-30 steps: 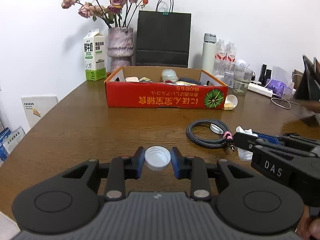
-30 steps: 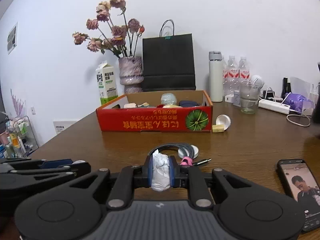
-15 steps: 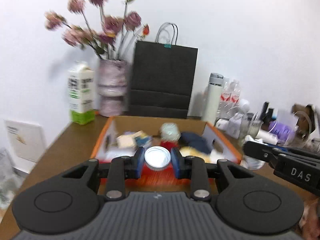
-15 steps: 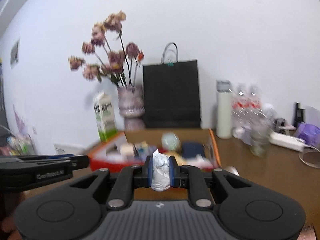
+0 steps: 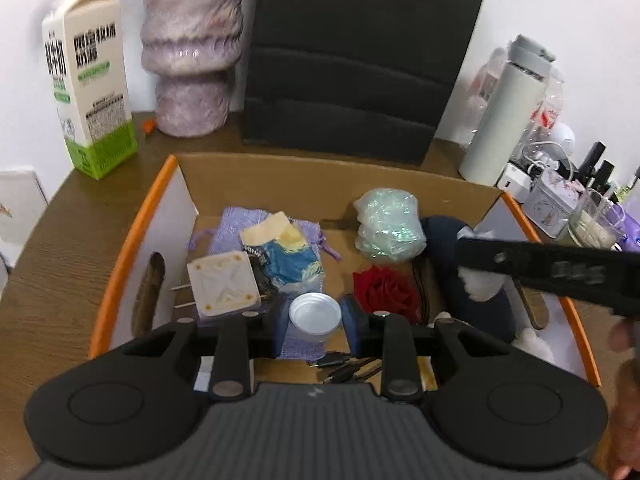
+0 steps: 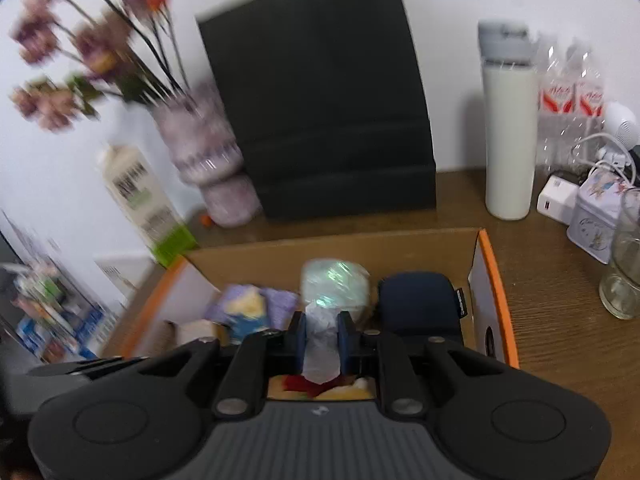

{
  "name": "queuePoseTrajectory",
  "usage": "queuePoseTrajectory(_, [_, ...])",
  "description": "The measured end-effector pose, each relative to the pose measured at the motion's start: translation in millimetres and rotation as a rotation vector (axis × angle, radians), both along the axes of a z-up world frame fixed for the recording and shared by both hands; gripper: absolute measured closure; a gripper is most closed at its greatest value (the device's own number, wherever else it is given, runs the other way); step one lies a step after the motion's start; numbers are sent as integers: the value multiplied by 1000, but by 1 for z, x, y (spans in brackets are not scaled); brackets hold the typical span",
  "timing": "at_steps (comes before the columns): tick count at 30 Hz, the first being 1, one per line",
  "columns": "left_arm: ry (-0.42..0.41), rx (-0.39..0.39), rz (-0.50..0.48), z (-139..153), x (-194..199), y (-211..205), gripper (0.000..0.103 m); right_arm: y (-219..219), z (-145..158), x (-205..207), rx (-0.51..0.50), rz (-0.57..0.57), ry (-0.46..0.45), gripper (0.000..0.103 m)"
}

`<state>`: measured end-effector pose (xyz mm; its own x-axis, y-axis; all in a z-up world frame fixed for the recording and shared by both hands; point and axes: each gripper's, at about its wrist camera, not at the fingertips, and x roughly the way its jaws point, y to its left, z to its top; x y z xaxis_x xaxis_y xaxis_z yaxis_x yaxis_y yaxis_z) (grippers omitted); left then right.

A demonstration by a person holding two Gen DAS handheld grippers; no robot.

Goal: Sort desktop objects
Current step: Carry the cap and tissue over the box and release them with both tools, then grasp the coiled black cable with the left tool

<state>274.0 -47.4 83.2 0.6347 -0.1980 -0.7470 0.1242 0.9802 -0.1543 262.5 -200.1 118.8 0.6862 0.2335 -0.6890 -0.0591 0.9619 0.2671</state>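
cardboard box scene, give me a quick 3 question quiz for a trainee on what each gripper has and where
1. What does the left gripper hold?
2. True or false: the right gripper is shut on a crumpled tissue.
3. Both grippers are over: A) the milk carton B) the cardboard box C) the white bottle

Key: 1. A white bottle cap. 2. True. 3. B.

The right wrist view is smeared: dried flowers (image 6: 86, 46) and milk carton (image 6: 146, 208) blur. The left wrist view's top edge crops the vase (image 5: 192, 46) and black paper bag (image 5: 356, 56); the right gripper (image 5: 476, 258) covers part of the crumpled tissue (image 5: 482, 286).
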Motion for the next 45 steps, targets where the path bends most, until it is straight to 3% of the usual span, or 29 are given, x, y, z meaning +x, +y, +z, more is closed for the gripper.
queuePoseTrajectory(1, [6,4,7,-1,2,0,72,2,-6,8,-16,3,28,87])
queuePoseTrajectory(3, [12,3,8,2,4,1,52,4,-16,17,-44,6,79,76])
queuePoseTrajectory(5, [9,7,14,11,2,4,49,5,-19,19,-73,-7,104,56])
queuePoseTrajectory(7, [8,19,24,22,-3,5,47,4,-12,13,-98,-16,83,53])
queuePoseTrajectory(10, [19,1,41,36,-16,13,34,1,3,-2,-105,-8,59,48])
queuePoseTrajectory(16, [-113,-37,-50,52,-104,23,19,-7,34,-81,-148,-6,-93,32])
queuePoseTrajectory(19, [-164,-100,-145,38,-160,16,17,-14,33,-142,-130,-27,-175,32])
queuePoseTrajectory(22, [-173,-100,-239,10,-197,1,17,-19,19,-196,-113,-59,-216,31])
queuePoseTrajectory(28, [-148,23,-362,-34,-216,-41,30,-41,-23,-260,-23,-142,-181,32])
queuePoseTrajectory(31, [-137,66,-343,-46,-206,-55,42,-42,-36,-271,-56,-140,-167,37])
queuePoseTrajectory(34, [-157,100,-323,-53,-198,-61,48,-46,-46,-275,-41,-142,-153,42])
queuePoseTrajectory(35, [-170,112,-316,-53,-198,-62,63,-46,-50,-276,-31,-143,-149,43])
queuePoseTrajectory(36, [-178,114,-312,-52,-199,-62,87,-48,-53,-277,-27,-146,-149,45])
queuePoseTrajectory(39, [-198,147,-305,-49,-210,-62,93,-54,-58,-279,-28,-174,-150,46])
queuePoseTrajectory(45, [-433,227,-280,-32,-262,-51,93,-58,-65,-277,71,-130,-164,47])
